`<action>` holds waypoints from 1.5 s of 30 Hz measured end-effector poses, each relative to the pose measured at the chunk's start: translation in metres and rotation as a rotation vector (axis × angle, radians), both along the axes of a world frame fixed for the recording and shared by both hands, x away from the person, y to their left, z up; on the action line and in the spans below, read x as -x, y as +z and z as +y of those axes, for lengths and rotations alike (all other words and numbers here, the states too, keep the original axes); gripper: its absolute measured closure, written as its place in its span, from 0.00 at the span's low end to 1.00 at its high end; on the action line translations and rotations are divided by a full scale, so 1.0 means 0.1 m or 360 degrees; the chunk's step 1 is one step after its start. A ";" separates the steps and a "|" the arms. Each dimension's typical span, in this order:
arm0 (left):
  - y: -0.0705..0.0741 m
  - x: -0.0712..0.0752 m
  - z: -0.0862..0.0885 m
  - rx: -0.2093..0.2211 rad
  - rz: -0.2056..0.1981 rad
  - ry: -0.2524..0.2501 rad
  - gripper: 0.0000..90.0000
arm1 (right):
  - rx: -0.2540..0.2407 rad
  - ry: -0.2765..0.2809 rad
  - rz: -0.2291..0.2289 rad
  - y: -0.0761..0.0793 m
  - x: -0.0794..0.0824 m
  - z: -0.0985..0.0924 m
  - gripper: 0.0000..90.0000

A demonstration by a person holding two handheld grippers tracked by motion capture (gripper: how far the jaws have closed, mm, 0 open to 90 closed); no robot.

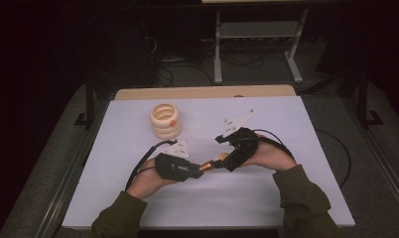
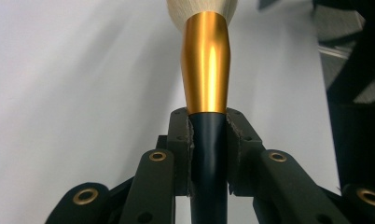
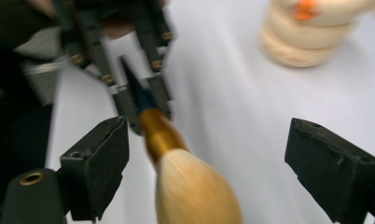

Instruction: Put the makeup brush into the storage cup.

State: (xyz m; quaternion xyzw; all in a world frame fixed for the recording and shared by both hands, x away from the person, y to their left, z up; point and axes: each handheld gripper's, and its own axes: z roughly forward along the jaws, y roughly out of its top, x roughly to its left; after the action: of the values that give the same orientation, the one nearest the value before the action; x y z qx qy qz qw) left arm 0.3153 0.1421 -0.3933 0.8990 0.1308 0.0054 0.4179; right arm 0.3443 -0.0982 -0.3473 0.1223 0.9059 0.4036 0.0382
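Both my hands sit low over the white table (image 1: 287,129), grippers nearly meeting. My left gripper (image 2: 208,135) clamps the dark handle of a gold-collared, cream-bristled brush (image 2: 205,70); my right gripper (image 3: 213,158) gapes wide around its bristles.

Table's (image 1: 138,198) got a plain white top with a strip of bare wood showing along the far edge. Pretty much the one thing sitting right on it is a stack of cream-coloured rings (image 1: 166,121), back left of the middle, with a little orange spot on the side. From the right gripper view the stack looks blurry, same white surface under it.
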 end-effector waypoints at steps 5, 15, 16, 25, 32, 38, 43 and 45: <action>0.00 -0.02 0.04 0.0007 0.0004 0.0090 0.83 | -0.0128 -0.0208 0.0004 0.03 -0.02 -0.14 0.13; 0.04 -0.01 0.11 0.0039 -0.0028 0.0223 0.83 | -0.0290 -0.0491 0.0074 0.03 0.01 -0.39 0.08; 0.05 0.00 0.12 0.0046 -0.0027 0.0249 0.83 | -0.0298 -0.0504 0.0076 0.01 0.02 -0.41 0.07; 0.10 0.00 0.21 0.0122 -0.0041 0.0399 0.83 | -0.0382 -0.0597 0.0174 -0.16 0.09 -0.49 0.04; 0.10 0.02 0.20 0.0164 -0.0069 0.0466 0.83 | -0.0479 -0.0619 0.0291 -0.29 0.17 -0.47 0.06; 0.11 0.03 0.19 0.0195 -0.0087 0.0501 0.83 | -0.0502 -0.0603 0.0348 -0.41 0.21 -0.43 0.13; 0.12 0.04 0.18 0.0207 -0.0097 0.0510 0.83 | -0.0527 -0.0571 0.0388 -0.43 0.21 -0.36 0.15; 0.13 0.05 0.18 0.0206 -0.0108 0.0510 0.83 | -0.0523 -0.0548 0.0419 -0.45 0.23 -0.31 0.18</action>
State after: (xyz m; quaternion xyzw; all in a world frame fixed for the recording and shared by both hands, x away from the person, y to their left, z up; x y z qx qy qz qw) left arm 0.3107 0.1599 -0.3806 0.8372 0.2584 0.0938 0.4728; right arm 0.3210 -0.1294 -0.3924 0.3306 0.7913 0.5134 -0.0323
